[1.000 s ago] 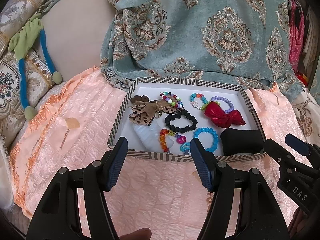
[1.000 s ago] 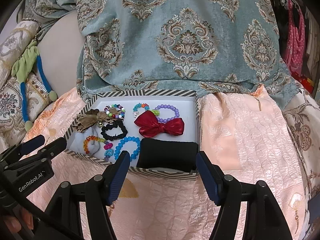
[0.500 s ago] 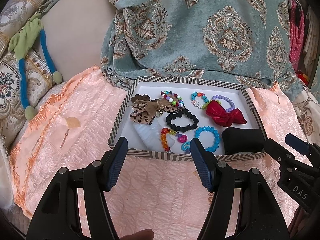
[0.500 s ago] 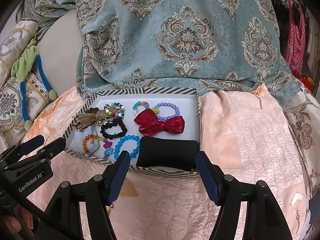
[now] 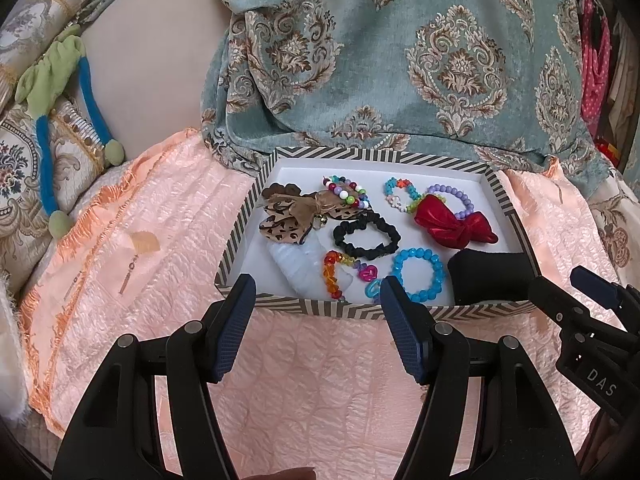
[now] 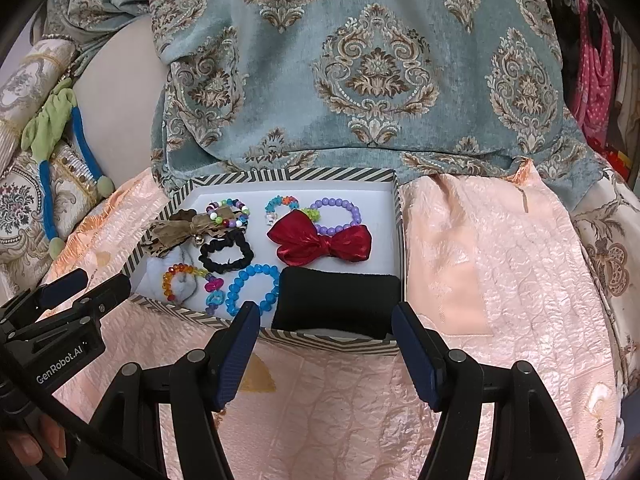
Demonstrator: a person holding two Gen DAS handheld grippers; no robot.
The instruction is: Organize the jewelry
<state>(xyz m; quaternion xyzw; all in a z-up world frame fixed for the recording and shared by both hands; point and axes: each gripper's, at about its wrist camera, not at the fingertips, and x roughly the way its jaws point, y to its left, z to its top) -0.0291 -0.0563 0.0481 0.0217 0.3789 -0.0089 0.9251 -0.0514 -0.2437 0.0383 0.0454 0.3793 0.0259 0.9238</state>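
A striped box [image 5: 360,309] [image 6: 332,343] with a white floor lies on a peach quilt. It holds a red bow [image 5: 456,224] [image 6: 320,240], a black scrunchie [image 5: 366,236] [image 6: 226,254], a blue bead bracelet [image 5: 418,276] [image 6: 252,288], a leopard bow [image 5: 288,216], a black cushion [image 5: 488,278] [image 6: 338,304] and several other bead bracelets. My left gripper [image 5: 316,300] is open and empty just short of the box's near wall. My right gripper [image 6: 322,328] is open and empty at the near wall, by the cushion.
A teal patterned cloth [image 5: 400,60] hangs behind the box. Patterned cushions and a green and blue soft toy [image 5: 60,80] lie at the left. Pink clothes [image 6: 592,60] hang at the far right. The peach quilt [image 6: 500,260] spreads right of the box.
Both grippers have drawn back and risen very slightly; the box sits a touch lower in view. Nothing was picked up or released.
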